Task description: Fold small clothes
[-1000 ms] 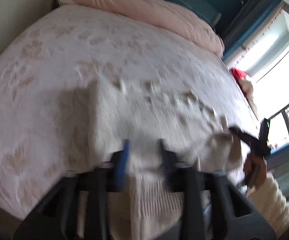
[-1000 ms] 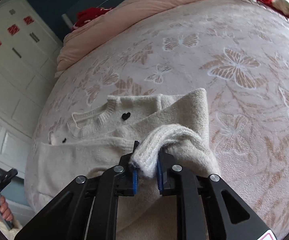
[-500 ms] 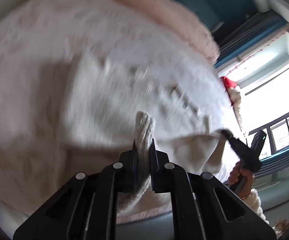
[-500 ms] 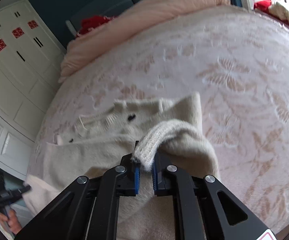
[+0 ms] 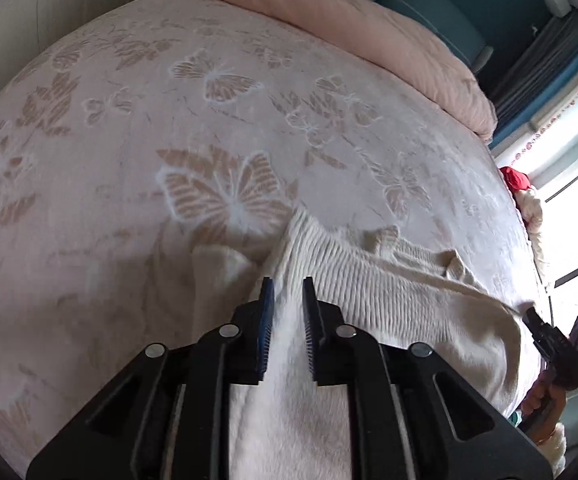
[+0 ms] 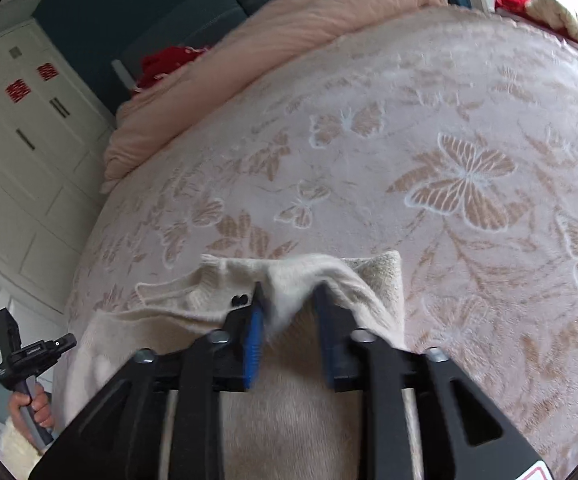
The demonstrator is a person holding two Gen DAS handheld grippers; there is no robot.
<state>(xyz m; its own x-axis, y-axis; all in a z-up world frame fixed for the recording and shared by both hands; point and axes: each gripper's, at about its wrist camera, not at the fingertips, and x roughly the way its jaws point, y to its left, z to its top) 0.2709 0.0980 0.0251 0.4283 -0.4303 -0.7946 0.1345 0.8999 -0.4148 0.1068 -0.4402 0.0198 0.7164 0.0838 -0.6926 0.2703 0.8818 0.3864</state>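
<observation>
A small cream knit sweater [image 5: 389,292] lies on the bed near its front edge, folded over itself, its ribbed edge toward the far side. My left gripper [image 5: 287,284] is open just above the sweater's left part, with nothing between its fingers. In the right wrist view the sweater [image 6: 217,288] shows a small black mark. My right gripper [image 6: 289,292] is open over the sweater's right part, with a fold of knit lying loose between its fingers.
The bed is covered by a pink blanket with butterfly patterns [image 5: 217,196], also in the right wrist view [image 6: 465,184]. A pink duvet [image 5: 349,28] is bunched at the far end. White cabinets [image 6: 17,152] stand to the left. A window [image 5: 577,184] is at the right.
Both grippers held sweater edges shut, carried them forward over the garment and opened. The sweater now lies folded on the bed and both grippers are empty.
</observation>
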